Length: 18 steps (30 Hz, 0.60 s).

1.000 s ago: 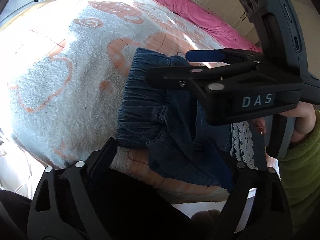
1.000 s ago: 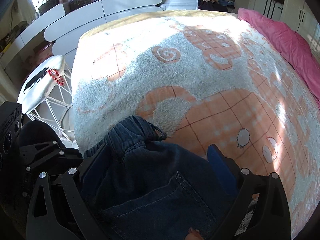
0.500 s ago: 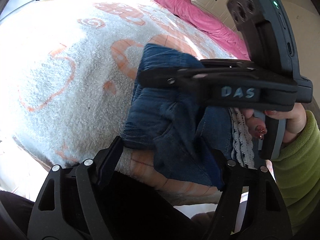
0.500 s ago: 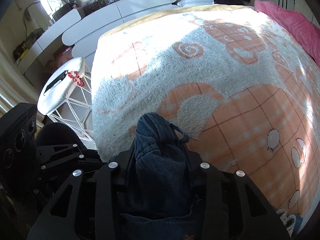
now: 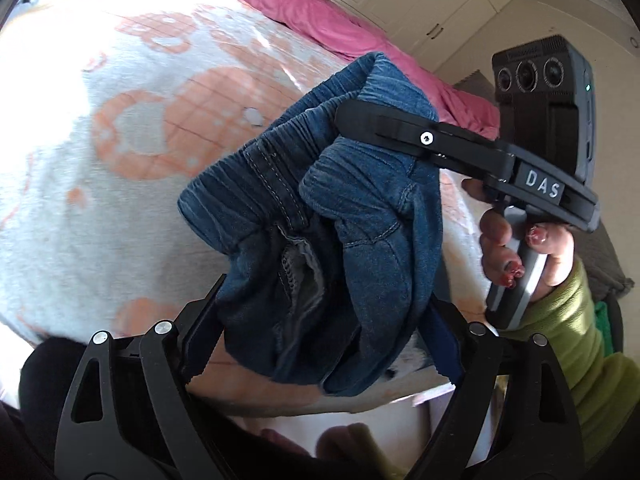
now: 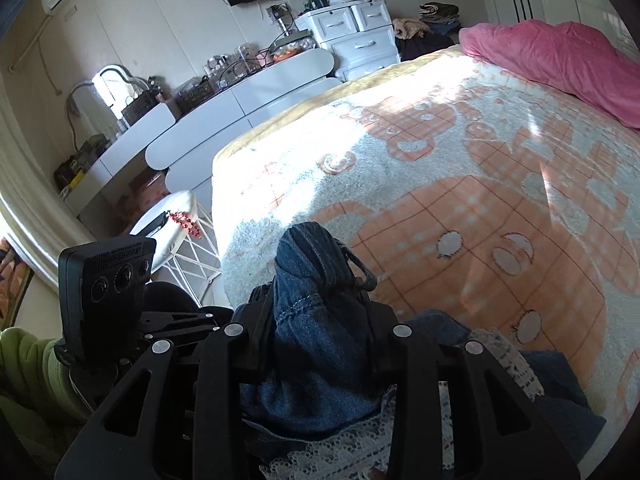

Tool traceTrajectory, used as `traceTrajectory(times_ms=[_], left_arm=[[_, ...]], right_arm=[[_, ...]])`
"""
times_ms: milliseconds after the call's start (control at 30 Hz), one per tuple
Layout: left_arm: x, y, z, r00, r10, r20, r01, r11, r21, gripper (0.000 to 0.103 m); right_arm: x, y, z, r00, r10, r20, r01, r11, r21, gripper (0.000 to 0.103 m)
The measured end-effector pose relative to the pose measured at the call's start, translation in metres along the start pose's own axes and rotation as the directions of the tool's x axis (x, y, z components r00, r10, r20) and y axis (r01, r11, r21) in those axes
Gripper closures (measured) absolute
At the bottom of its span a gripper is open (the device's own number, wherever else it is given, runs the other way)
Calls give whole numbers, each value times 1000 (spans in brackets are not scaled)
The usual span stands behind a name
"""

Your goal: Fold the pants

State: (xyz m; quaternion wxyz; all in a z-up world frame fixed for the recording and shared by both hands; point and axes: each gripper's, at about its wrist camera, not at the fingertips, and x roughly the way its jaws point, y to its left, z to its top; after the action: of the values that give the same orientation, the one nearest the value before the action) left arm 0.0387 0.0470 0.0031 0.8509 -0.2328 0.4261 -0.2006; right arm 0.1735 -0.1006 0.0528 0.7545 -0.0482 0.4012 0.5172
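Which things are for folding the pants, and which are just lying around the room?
For the job:
- denim pants
- right tool, shut on the pants
- left tool, jaws opening, pants between them
- bed blanket, where they go

Just lying about:
- pink quilt
- red beads on a white stool
- white drawers

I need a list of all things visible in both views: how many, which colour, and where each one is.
jeans: one, blue, lifted over the near bed edge
blanket: one, white and orange, covering bed
quilt: one, pink, far side of bed
lace cloth: one, white, under jeans
drawer unit: one, white, by wall
stool: one, white, beside bed
right gripper: black, shut on jeans waistband
left gripper: black, jaws opening, jeans between
sleeve: green
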Motion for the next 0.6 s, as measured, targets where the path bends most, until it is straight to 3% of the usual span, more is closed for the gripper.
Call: traceTrajectory(times_ms=[167, 333, 433, 500, 600], left_arm=[[13, -34, 6, 1000, -14, -18, 15, 998, 53, 25], [26, -67, 4, 997, -71, -44, 76, 988, 131, 24], [33, -82, -8, 987, -128, -97, 146, 967, 208, 22], [39, -90, -15, 983, -140, -119, 165, 957, 240, 21], [55, -98, -24, 982, -93, -164, 138, 948, 287, 19]], right_arm=[[-30, -18, -12, 998, -6, 55, 4, 1000, 25, 69], [-66, -37, -29, 991, -20, 132, 6, 994, 105, 53], [-95, -57, -46, 978, -111, 178, 81, 983, 165, 50], [-104, -60, -61, 958, -251, 139, 230, 962, 148, 50], [-104, -64, -83, 960, -263, 101, 244, 955, 169, 50]])
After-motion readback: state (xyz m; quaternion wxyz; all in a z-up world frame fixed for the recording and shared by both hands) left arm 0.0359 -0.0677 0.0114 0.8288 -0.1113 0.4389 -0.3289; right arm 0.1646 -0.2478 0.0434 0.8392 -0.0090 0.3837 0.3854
